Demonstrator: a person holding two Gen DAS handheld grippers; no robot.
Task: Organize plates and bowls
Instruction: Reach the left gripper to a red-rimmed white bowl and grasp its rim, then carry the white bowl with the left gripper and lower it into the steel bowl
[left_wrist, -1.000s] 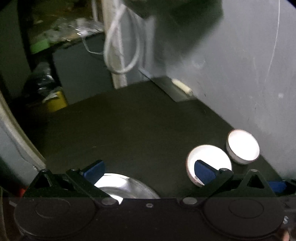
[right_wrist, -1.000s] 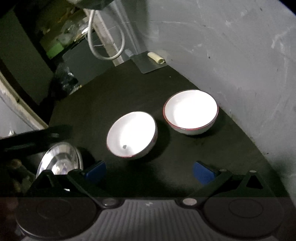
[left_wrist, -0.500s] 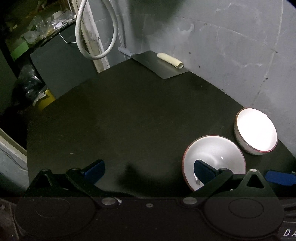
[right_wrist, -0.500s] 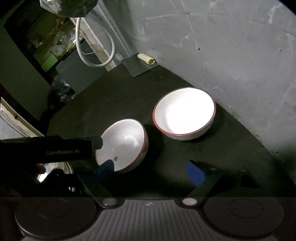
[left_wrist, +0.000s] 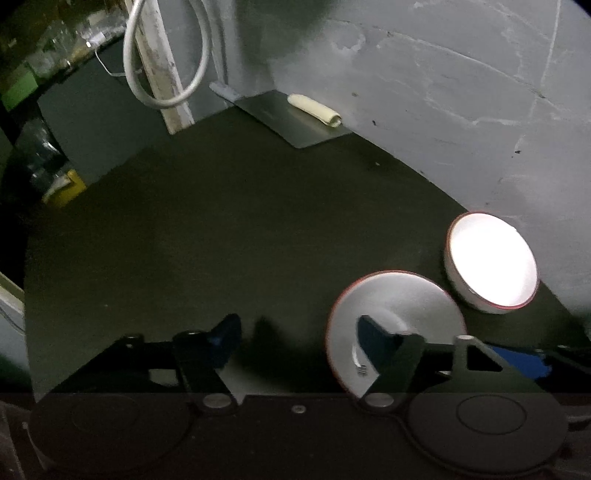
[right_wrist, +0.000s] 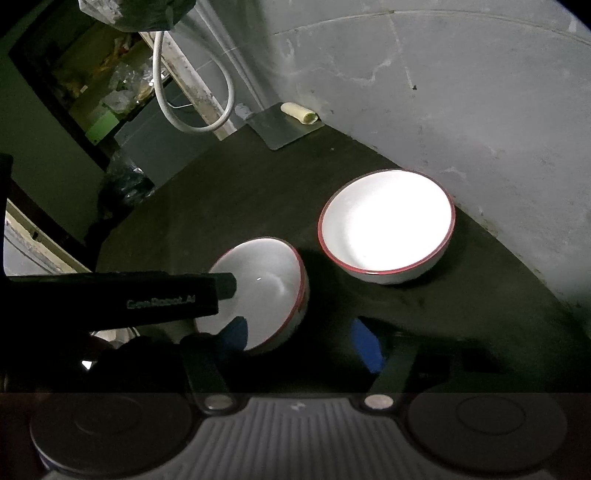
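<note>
So right now I've got two white bowls with red rims on the dark table (right_wrist: 229, 192), both close to the grey wall (right_wrist: 461, 103). My left gripper (left_wrist: 301, 334) has its fingers spread wide, and its right finger (left_wrist: 373, 338) sits over the near bowl (left_wrist: 399, 310), though I can't tell if it's touching. From the right camera that same near bowl (right_wrist: 273, 288) looks tipped, with the left gripper's black body (right_wrist: 122, 299) reaching across its rim. My right gripper (right_wrist: 301, 339) is spread apart too, holding nothing, just beside that bowl. Far bowl (right_wrist: 388, 225) sits upright by the wall. Metal sheet (right_wrist: 284, 125) with a pale roll (right_wrist: 299, 112) in the far corner.
</note>
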